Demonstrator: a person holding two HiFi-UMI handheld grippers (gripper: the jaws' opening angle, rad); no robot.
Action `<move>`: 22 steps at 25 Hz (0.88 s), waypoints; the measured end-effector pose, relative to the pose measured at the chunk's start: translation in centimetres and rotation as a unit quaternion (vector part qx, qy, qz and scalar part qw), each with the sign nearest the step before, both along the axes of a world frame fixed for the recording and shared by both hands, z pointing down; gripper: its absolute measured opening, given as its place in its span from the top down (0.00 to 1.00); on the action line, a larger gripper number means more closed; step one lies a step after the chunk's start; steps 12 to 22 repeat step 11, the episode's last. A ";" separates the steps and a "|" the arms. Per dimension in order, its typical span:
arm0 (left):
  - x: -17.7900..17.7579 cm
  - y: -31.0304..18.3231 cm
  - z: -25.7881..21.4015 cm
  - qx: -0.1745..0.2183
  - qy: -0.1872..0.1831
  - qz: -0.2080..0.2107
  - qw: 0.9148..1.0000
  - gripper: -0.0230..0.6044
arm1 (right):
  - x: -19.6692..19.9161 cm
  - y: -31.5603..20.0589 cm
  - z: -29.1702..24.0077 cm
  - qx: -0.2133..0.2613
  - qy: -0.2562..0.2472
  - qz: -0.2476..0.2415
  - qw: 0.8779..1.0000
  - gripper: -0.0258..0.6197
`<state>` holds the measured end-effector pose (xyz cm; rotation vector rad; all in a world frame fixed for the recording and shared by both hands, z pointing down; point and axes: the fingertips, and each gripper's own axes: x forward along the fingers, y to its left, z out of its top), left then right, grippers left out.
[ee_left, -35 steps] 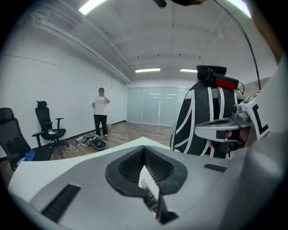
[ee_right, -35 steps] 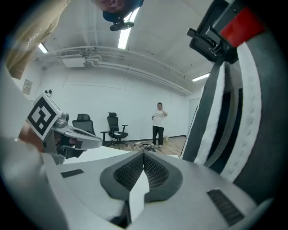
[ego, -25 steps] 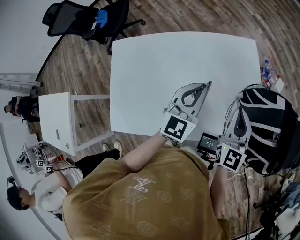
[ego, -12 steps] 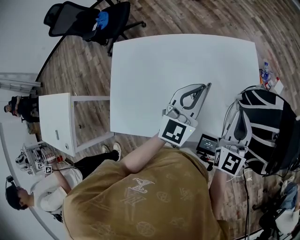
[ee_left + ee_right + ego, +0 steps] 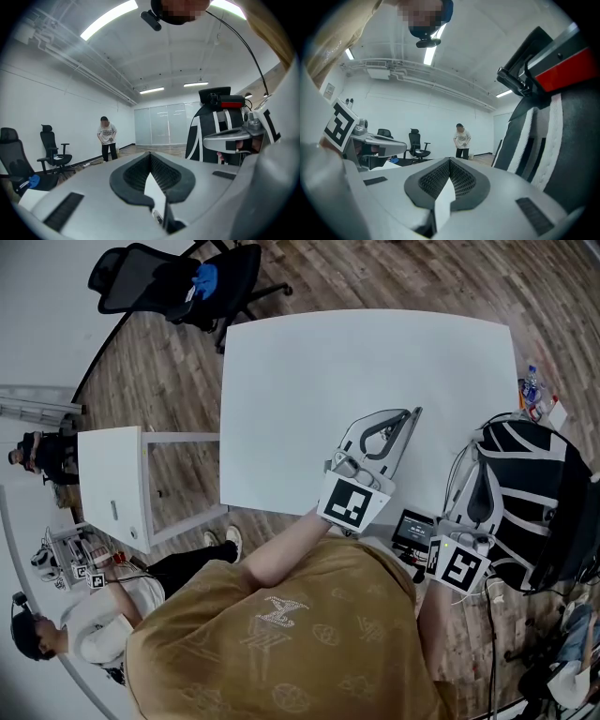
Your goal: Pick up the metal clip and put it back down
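**Head view, read left to right.** A white side cabinet [image 5: 112, 484] stands at the 9 o'clock side of the white table [image 5: 309, 381], with an office chair [image 5: 178, 277] at its 11 o'clock. The left gripper [image 5: 415, 412] reaches over the table's near edge at about 5 o'clock and points toward 1 o'clock. Its own view shows the jaw tips pressed together with nothing between them. The right gripper [image 5: 481, 454] hangs off the table at 4 o'clock, beside a black, white-striped bag [image 5: 539, 502], and points toward 12 o'clock. Its jaws likewise meet at the tips and hold nothing. The metal clip appears in no view (the bare tabletop shows no small object, and neither gripper view looks down onto it), so its place cannot be given. As a judgement, two closed, empty grippers fit a moment ahead of the grasp as well as one after the set-down. If a grasp lies ahead, it calls for parted jaws and a low approach to a thin thing on a flat top. If the clip is already back down, nothing further is called for.
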<state>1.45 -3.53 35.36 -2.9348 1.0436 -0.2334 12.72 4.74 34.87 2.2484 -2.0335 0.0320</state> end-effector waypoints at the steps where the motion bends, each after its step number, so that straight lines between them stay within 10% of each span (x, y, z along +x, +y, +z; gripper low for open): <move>1: 0.0 0.0 0.1 -0.001 0.000 0.000 1.000 0.95 | 0.0 0.0 0.0 0.001 0.000 0.000 1.000 0.95; 22: 0.7 0.4 0.2 0.016 -0.022 0.016 0.999 0.95 | -0.1 -0.3 -0.4 0.003 0.013 0.002 1.000 0.95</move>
